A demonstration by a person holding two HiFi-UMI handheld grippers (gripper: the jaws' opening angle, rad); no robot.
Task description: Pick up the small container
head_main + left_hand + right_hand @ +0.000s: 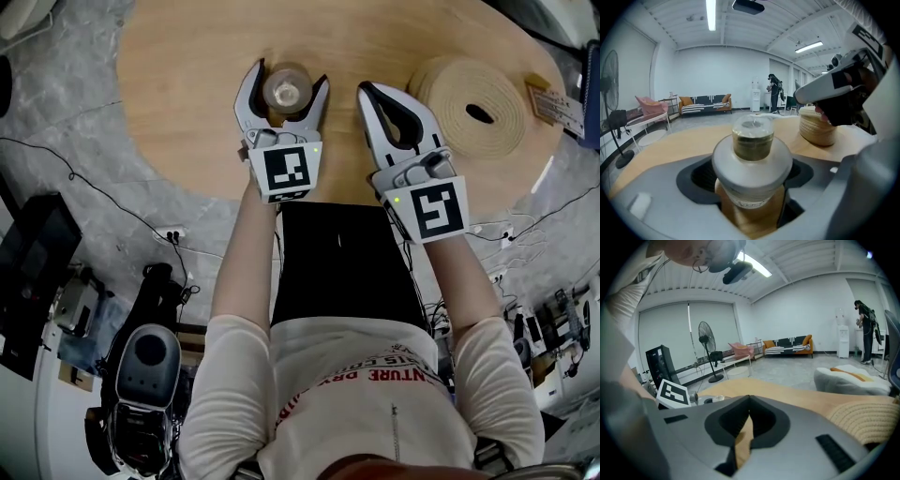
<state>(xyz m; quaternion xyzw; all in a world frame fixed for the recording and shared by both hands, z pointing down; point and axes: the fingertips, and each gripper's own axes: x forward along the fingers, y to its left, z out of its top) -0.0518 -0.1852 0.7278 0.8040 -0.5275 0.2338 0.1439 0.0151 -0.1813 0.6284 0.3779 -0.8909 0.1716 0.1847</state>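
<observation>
The small container (287, 87) is a squat clear jar with a white collar, upright on the round wooden table (187, 103). My left gripper (289, 75) reaches around it with one jaw on each side. In the left gripper view the container (752, 140) fills the space between the jaws, and a dark gap shows on both sides, so the gripper is open. My right gripper (366, 90) is shut and empty. It rests just to the right of the left one, over bare table. In the right gripper view the right gripper (749, 398) shows its tips meeting.
A thick coil of pale woven rope (473, 105) lies on the table at the right, close to the right gripper. A flat package (555, 101) sits at the table's far right edge. Cables and equipment (141, 375) lie on the floor near the person's legs.
</observation>
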